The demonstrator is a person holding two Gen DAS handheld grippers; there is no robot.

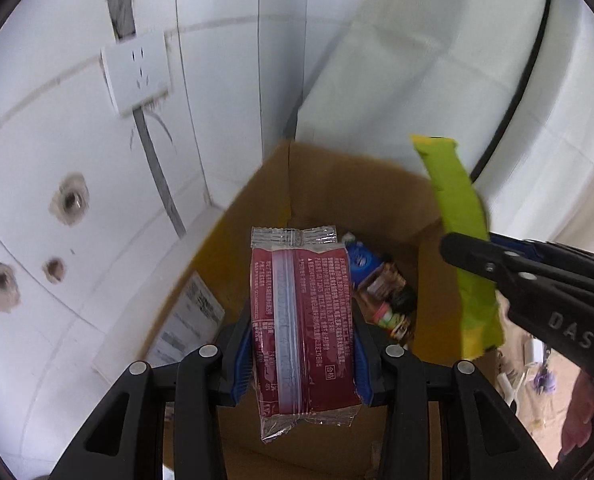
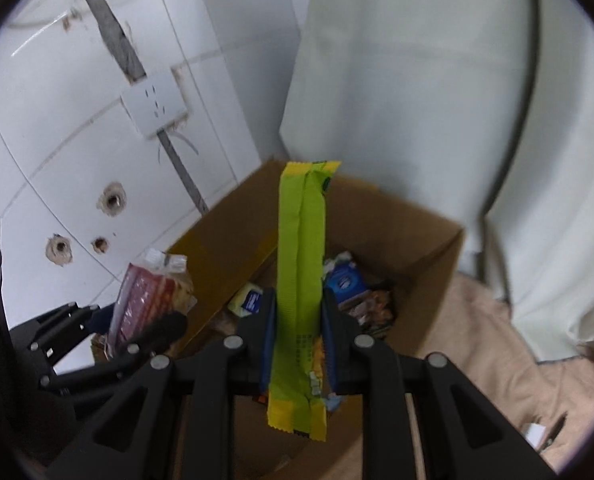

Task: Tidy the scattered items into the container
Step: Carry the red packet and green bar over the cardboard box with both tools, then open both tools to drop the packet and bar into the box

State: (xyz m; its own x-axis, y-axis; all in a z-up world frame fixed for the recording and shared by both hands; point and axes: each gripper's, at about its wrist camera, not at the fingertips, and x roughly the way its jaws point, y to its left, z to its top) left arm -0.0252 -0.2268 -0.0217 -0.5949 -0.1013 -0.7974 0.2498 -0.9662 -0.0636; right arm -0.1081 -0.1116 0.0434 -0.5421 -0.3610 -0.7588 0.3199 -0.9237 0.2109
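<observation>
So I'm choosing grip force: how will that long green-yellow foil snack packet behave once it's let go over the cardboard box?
The long green-yellow foil snack packet probably holds its shape fairly well: it stands straight above the right gripper. It looks light, being thin. Its creased film may be slippery, so it should slide into the cardboard box.

Left gripper [image 1: 303,344]: both fingers closed against the long sides of the red packet [image 1: 303,320], blue pads [image 1: 243,364] pressed to the wrapper; held above the near-left part of the cardboard box [image 1: 249,216], pointing down toward its opening; right gripper [image 2: 297,340]: fingers clamped on the lower half of the green packet [image 2: 301,248], the packet standing up between them; positioned over the near edge of the cardboard box, just right of the left gripper; a fingertip of the person's hand [image 1: 581,420] shows behind the right gripper, well back from the box.
</observation>
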